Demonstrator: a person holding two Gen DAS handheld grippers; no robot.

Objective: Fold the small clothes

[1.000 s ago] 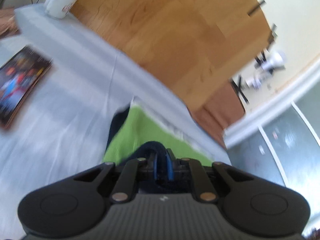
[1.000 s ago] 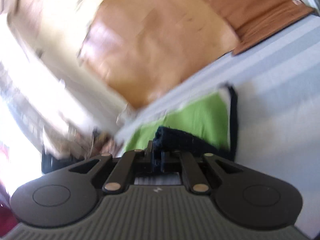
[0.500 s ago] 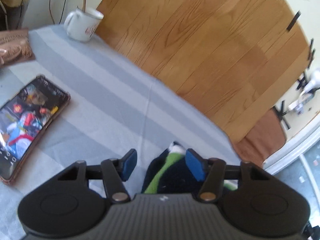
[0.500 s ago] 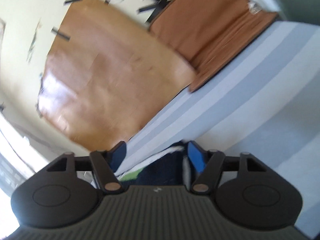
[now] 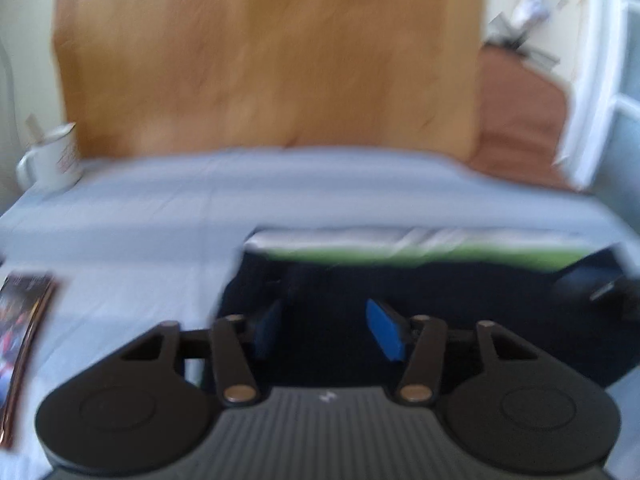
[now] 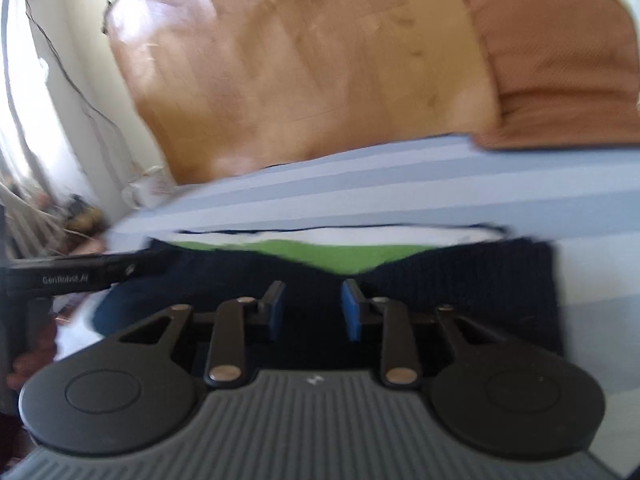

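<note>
A small navy garment (image 5: 400, 284) with a green band (image 5: 440, 254) and a white edge lies flat on the blue-grey striped tablecloth (image 5: 160, 208). My left gripper (image 5: 326, 332) hovers over its near left part. The jaws are apart and closing, and the blue pads (image 5: 386, 334) pinch nothing. In the right wrist view the same garment (image 6: 460, 280) shows its green band (image 6: 320, 254). My right gripper (image 6: 313, 312) stands over the navy cloth, its jaws narrower and closing, with no fold caught between them. The left gripper's black body (image 6: 68, 278) shows at the left edge.
A white mug (image 5: 54, 160) stands at the table's far left corner. A phone (image 5: 24, 332) lies near the left edge. Beyond the far table edge are a wooden floor (image 6: 300, 60) and a brown cushion (image 6: 560, 60).
A second ago both grippers were shut on the garment's navy edge. They let go, rolled level and drew back. The garment now lies flat, and the right jaws have narrowed again.
</note>
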